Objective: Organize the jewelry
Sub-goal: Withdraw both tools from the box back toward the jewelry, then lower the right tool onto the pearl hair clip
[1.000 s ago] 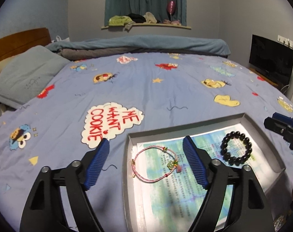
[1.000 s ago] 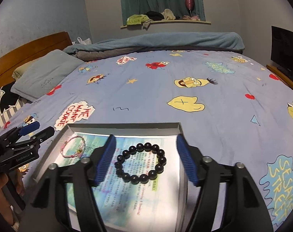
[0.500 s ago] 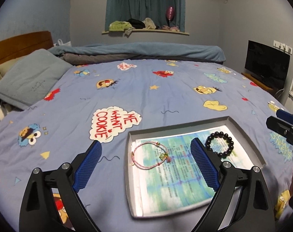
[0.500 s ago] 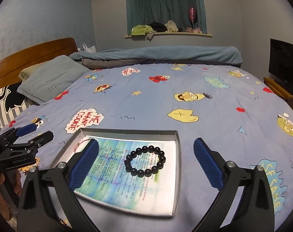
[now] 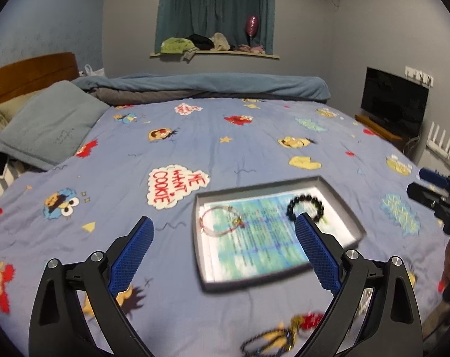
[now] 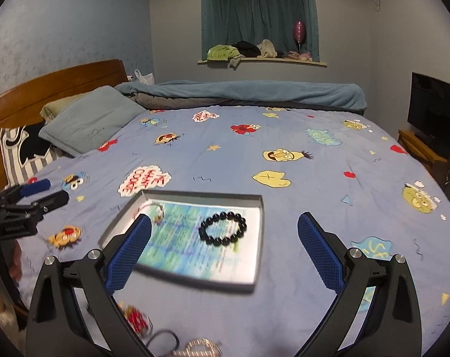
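Left wrist view shows your left gripper (image 5: 223, 224) held above the bedspread (image 5: 195, 148) with its jaws spread wide and nothing between them. Ahead of it lies a shallow grey tray (image 5: 201, 199) lined with a printed paper sheet (image 5: 263, 238). A thin pink bracelet (image 5: 222, 221) rests on the sheet toward the tray's left side, and a black bead bracelet (image 5: 305, 206) rests toward the right, well apart from the pink one. Your left gripper's right fingertip overlaps the black beads in this view, though you cannot tell that it touches them. At the right edge you can see your right gripper (image 5: 433, 190) off to the side of the tray.

From the right wrist, your right gripper (image 6: 225, 226) is also wide open and holding nothing, raised over the tray (image 6: 262, 208). The black bead bracelet (image 6: 223, 228) sits between its fingers in the picture, lying on the sheet (image 6: 192, 247). The pink bracelet (image 6: 153, 209) is partly hidden behind the left fingertip. Some blurred jewelry pieces (image 6: 195, 346) lie on the bedspread (image 6: 314, 178) near the bottom edge, outside the tray. Your left gripper (image 6: 37, 193) shows at the left edge.
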